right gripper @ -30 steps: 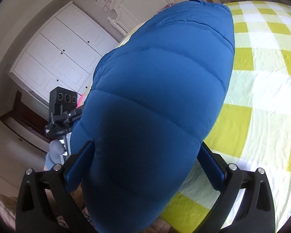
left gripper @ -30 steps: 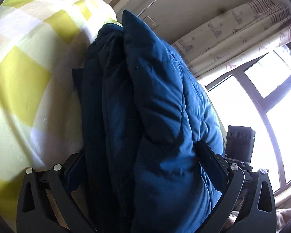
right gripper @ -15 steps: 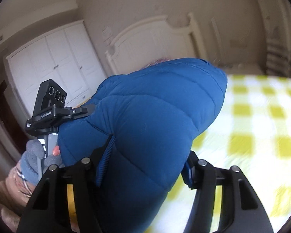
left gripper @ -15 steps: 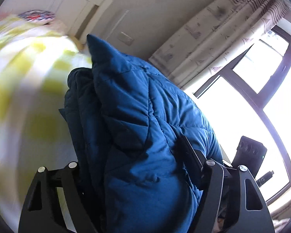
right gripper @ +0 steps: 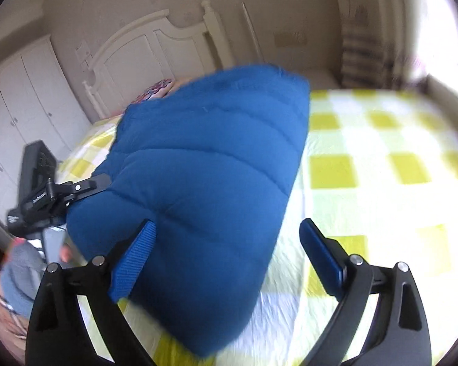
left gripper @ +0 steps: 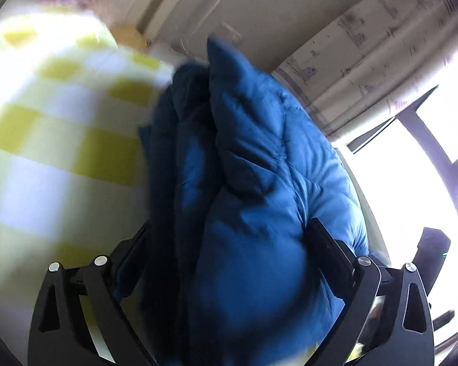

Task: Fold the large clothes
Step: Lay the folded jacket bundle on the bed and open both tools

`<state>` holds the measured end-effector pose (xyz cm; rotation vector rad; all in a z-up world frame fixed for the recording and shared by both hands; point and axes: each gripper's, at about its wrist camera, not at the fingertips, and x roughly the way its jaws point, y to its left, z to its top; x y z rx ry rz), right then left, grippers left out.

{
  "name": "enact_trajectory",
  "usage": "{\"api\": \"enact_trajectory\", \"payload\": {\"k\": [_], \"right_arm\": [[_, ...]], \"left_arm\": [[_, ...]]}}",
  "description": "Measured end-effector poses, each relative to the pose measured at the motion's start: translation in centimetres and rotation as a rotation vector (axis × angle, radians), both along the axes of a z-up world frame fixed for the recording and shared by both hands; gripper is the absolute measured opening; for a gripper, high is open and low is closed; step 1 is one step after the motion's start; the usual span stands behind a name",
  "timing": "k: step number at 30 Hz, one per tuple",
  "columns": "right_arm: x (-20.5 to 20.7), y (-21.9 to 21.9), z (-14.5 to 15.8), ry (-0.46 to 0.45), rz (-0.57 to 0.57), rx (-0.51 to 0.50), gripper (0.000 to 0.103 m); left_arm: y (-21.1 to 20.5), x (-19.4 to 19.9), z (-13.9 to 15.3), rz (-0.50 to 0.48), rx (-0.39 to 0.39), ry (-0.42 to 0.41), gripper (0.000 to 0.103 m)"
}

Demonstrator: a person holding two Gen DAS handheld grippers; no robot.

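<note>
One thick folded bundle, the blue puffer jacket [right gripper: 210, 189], sits between both grippers above the checked bed [right gripper: 381, 183]. Left gripper [left gripper: 229, 238]: jaws spreading, yet the padding bulges against both fingers, so it looks gripped on the jacket's stacked layers. Right gripper [right gripper: 226, 241]: jaws opening too, left finger [right gripper: 134, 262] touching the quilting while the right one stands clear of the fabric, so no grip there. Behind it the headboard [right gripper: 155, 52] and the wardrobe [right gripper: 24, 106]; the window [left gripper: 412, 183] shows past the left side. The risk, I'd say: with both grippers letting go, slippery springy padding may puff apart and undo the fold.
</note>
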<state>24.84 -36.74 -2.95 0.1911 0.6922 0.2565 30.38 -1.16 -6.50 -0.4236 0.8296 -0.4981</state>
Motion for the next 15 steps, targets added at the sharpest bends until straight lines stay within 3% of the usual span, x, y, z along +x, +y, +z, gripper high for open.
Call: {"api": "enact_trajectory", "payload": {"k": [2,3,4,6,9,12,15], "right_arm": [[-3.1,0.4,2.5,-0.120,-0.038,-0.031,0.094],[-5.1,0.7,3.7,-0.181,-0.056,-0.045,0.095],[-7.0,1.3,4.9,-0.235,-0.077,-0.067,0.101],[-11.5,2.8,7.4,-0.357,-0.124,-0.132,0.101],[-16.0,4.5,9.2,-0.443,-0.133,-0.191,0.101],[-18.7,6.1,8.4,-0.409,-0.118,-0.202,0.101],[-20.1,7.4,5.4,-0.360,-0.149,-0.194,0.101]], "left_arm": [[-0.1,-3.2,2.9,0.030,0.112,-0.123,0.097],[-0.2,-6.0,5.2,0.051,0.184,-0.225,0.097],[-0.5,-8.1,6.8,0.069,0.229,-0.296,0.098],[-0.9,-12.9,10.4,0.123,0.298,-0.440,0.099],[-1.4,-19.2,13.4,0.256,0.397,-0.563,0.099],[-2.6,-22.1,13.5,0.289,0.431,-0.578,0.099],[-4.0,-23.3,11.4,0.291,0.415,-0.502,0.099]]}}
